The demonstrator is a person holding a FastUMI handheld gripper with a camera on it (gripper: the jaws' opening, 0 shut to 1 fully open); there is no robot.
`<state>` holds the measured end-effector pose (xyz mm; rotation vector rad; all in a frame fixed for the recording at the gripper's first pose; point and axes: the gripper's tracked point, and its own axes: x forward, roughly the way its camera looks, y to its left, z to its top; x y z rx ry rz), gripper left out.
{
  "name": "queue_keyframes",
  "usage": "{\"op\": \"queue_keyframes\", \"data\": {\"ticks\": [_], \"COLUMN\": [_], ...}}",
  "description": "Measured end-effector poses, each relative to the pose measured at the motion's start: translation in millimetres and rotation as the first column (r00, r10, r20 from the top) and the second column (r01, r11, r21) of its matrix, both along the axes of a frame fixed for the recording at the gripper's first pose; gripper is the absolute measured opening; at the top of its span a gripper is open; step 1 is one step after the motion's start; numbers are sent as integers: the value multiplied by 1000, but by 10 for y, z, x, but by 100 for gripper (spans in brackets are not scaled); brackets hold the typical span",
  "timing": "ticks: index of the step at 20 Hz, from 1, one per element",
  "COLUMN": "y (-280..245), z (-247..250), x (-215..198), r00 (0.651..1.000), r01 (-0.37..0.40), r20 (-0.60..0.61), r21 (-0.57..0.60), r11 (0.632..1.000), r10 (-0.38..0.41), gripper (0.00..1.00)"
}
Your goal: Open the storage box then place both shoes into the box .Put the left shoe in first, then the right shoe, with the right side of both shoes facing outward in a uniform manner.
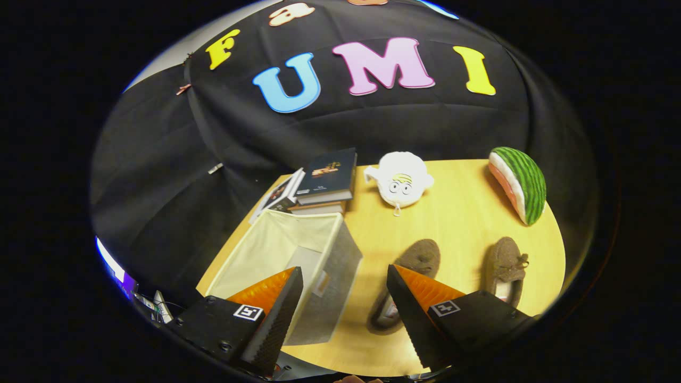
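The storage box (287, 255) stands open; the tool (345, 276) hangs released above the tabletop (457, 213). Next, I judge: grasp the nearer slipper (412, 276), not its mate (505, 268).

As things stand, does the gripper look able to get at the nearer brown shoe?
Probably yes: the gripper is open, the shoe lies on the table just ahead of one finger, with nothing over it.

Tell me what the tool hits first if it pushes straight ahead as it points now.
Probably the grey storage box: the open tool frames its right wall, with the nearer brown shoe by the right finger. Depth is unclear.
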<state>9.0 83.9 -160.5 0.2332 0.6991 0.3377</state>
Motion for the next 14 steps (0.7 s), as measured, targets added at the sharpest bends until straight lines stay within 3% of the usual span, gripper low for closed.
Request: {"op": "queue_keyframes", "data": {"ticks": [7, 14], "y": [-605, -907], "z": [-459, -972], "x": [33, 74], "r00": [991, 978], "r01": [100, 98], "r20": [-80, -161], "r21": [-103, -187], "r11": [990, 978], "r10": [-109, -129], "gripper": [98, 98]}}
